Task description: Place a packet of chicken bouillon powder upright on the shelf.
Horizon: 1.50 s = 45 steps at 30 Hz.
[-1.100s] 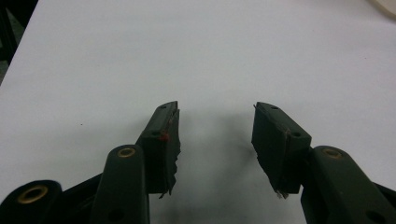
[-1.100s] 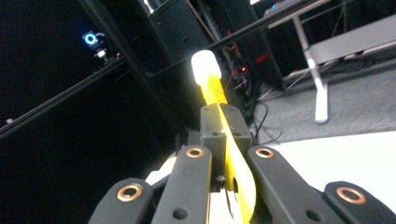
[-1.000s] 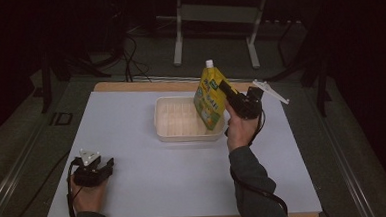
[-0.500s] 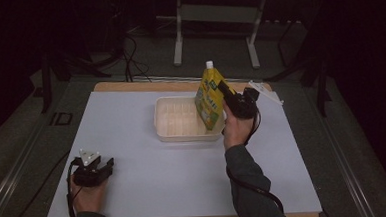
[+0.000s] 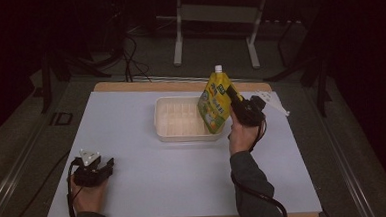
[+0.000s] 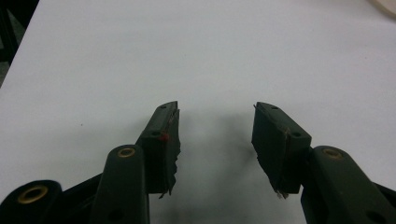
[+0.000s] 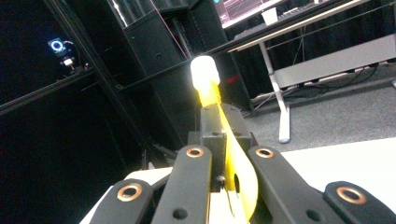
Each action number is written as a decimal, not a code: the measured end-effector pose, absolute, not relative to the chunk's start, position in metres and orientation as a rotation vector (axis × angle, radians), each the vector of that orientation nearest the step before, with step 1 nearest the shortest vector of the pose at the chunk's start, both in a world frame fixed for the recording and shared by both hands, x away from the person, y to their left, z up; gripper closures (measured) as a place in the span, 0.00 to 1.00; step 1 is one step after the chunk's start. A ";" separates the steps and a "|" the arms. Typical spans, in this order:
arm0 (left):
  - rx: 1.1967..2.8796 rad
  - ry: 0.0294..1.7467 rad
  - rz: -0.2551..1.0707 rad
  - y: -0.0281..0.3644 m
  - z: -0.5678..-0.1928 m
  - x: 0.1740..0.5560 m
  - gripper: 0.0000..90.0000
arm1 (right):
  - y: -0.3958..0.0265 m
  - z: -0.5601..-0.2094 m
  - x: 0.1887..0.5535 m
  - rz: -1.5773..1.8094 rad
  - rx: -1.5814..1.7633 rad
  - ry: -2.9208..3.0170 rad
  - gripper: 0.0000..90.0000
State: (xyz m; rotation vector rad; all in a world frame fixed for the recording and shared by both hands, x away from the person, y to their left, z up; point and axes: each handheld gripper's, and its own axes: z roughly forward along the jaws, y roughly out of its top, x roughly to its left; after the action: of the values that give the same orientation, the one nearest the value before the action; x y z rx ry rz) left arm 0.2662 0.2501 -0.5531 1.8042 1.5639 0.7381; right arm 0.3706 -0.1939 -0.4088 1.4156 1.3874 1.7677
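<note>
The worktop is a wide white sheet on a wooden board, and most of it lies bare. On it, a little toward twelve o'clock from the middle, sits a shallow white tray, which looks empty inside.

The yellow spout pouch with its white cap is off the worktop, held upright at the tray's three o'clock edge, its lower corner hanging over or just inside that rim; whether it touches the tray I cannot tell. The right claw is clamped tight on the pouch's edge from the three o'clock side, and in the right gripper view the yellow film runs between the closed jaws up to the cap.

By my reading the pick-up is done and the carry is nearly over; what is left is to lower the pouch into the tray and let go.

The left claw rests at about seven o'clock on the worktop, well apart from the tray, its jaws spread with nothing between them, as the left gripper view confirms.

Nothing stands in the way except the tray's own rim; the limp pouch may topple once released.
</note>
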 end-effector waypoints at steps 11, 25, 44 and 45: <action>1.801 1.563 0.734 0.251 -0.553 0.266 0.57 | -0.184 -0.402 0.375 1.774 1.418 1.393 1.00; 1.795 1.564 0.728 0.251 -0.553 0.266 0.57 | -0.163 -0.402 0.384 1.809 1.407 1.362 1.00; 1.802 1.564 0.738 0.250 -0.553 0.266 0.57 | -0.202 -0.421 0.359 1.741 1.324 1.334 0.98; 1.803 1.563 0.738 0.250 -0.553 0.266 0.57 | -0.204 -0.422 0.358 1.734 1.324 1.334 0.98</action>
State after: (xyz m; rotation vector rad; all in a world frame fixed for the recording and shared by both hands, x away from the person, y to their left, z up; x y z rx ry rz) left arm 0.2661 0.2500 -0.5531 1.8034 1.5632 0.7382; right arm 0.3582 -0.2035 -0.4221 1.3238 1.3338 1.7339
